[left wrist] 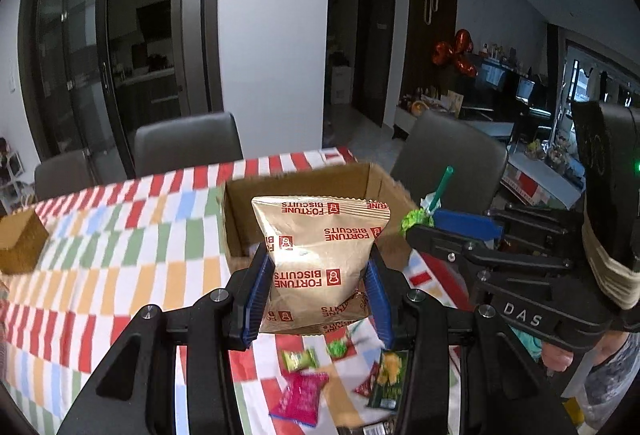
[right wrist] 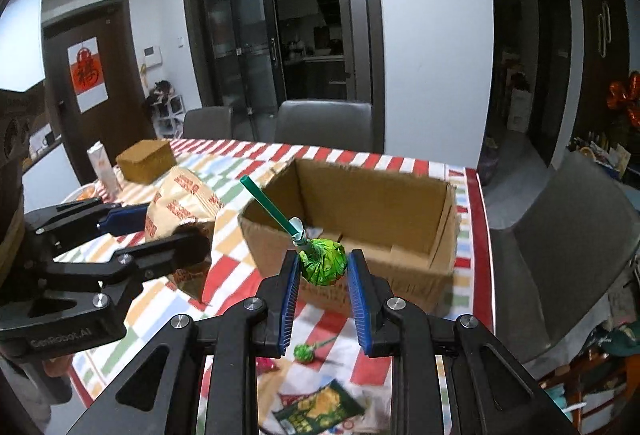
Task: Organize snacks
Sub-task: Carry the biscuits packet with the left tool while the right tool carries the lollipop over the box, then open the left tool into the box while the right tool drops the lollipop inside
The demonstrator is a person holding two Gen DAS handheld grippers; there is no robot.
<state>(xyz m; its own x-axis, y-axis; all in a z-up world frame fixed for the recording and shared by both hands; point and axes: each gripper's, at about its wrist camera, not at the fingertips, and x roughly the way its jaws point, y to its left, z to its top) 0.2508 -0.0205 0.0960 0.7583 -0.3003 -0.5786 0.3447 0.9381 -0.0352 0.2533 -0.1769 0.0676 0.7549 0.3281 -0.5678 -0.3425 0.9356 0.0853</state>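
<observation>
Your left gripper is clamped on the gold Fortune Biscuits bag, which sits upright between the blue pads, lifted off the striped tablecloth in front of the open cardboard box. Your right gripper pinches the green-wrapped lollipop by its head, stick tilted up and left, just before the box's near wall. More snack packets lie on the cloth below your left gripper.
</observation>
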